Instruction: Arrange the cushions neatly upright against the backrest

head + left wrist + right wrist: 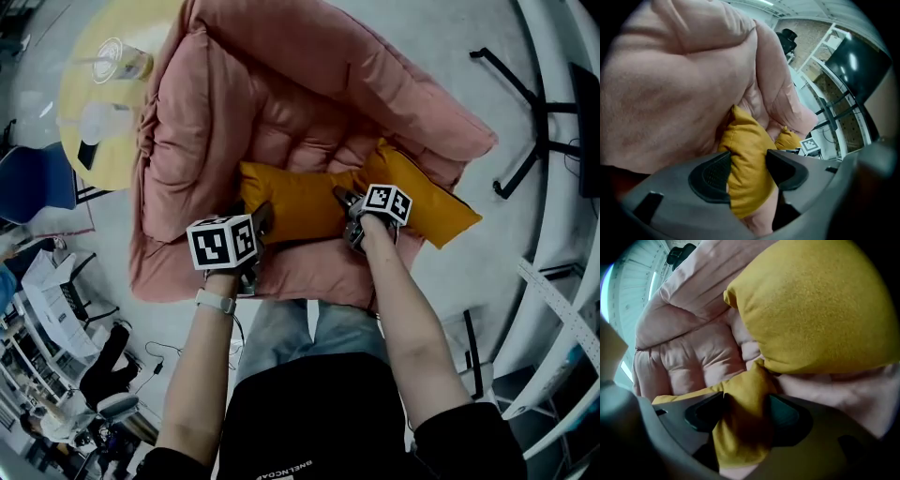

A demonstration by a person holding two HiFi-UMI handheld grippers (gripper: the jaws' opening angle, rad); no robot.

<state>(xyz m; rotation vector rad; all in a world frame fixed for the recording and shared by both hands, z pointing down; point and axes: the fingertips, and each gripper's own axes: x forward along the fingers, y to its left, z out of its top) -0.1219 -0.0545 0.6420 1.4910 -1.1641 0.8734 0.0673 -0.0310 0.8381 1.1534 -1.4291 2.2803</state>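
Note:
Two mustard-yellow cushions lie across the seat of a pink padded sofa (281, 103), in front of its backrest. My left gripper (261, 220) is shut on the left end of the left cushion (295, 202). In the left gripper view its pads (747, 171) pinch a fold of that cushion (745, 140). My right gripper (347, 211) is shut on the same cushion's right corner (745, 394), where it meets the right cushion (427, 202). That second cushion (815, 305) fills the upper right of the right gripper view, leaning on the pink padding (693, 352).
A round yellow table (94, 112) with a clear plastic cup (122, 61) stands left of the sofa. An office chair base (525, 122) and white curved framing (562, 309) stand to the right. The person's legs are against the sofa's front edge.

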